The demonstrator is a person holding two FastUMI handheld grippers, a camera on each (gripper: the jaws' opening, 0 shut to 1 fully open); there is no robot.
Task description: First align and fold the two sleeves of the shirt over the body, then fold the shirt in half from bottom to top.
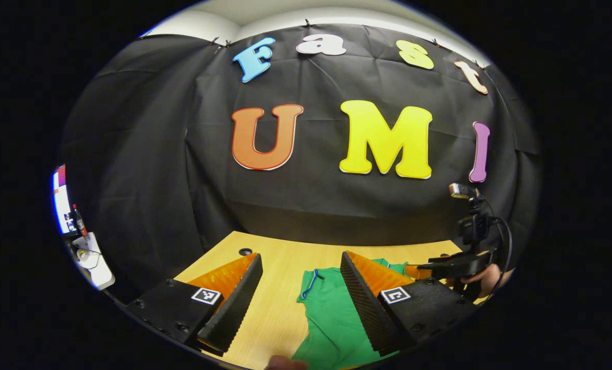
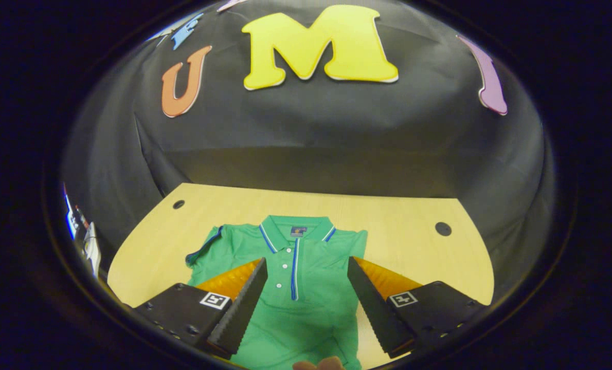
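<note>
Green short-sleeved polo shirt (image 2: 306,288) with blue-and-white trim on its collar and a blue line down its button placket lies flat, front up, on the pale wooden surface (image 2: 414,226), collar toward the black cloth wall. In the right gripper view the shirt's sleeve on the view's left (image 2: 203,252), edged in blue at the cuff, spreads out to the side, while the side on the view's right runs in a straight line down from the shoulder. Two round dark holes (image 2: 443,228) sit in the surface near its far corners.

The right gripper (image 2: 306,285) hangs above the shirt's chest with its fingers wide apart and nothing between them; the placket shows in the gap. A fingertip of the person's hand (image 2: 319,364) shows at the bottom edge.

In the left gripper view the left gripper (image 1: 301,280) is also spread wide and holds nothing, hovering over the surface at the shirt's blue-edged sleeve (image 1: 311,288). Beyond its right-hand finger, the other gripper (image 1: 455,264) shows farther off over the shirt, carried by a hand (image 1: 483,280), with a camera mounted on top of it.
</note>
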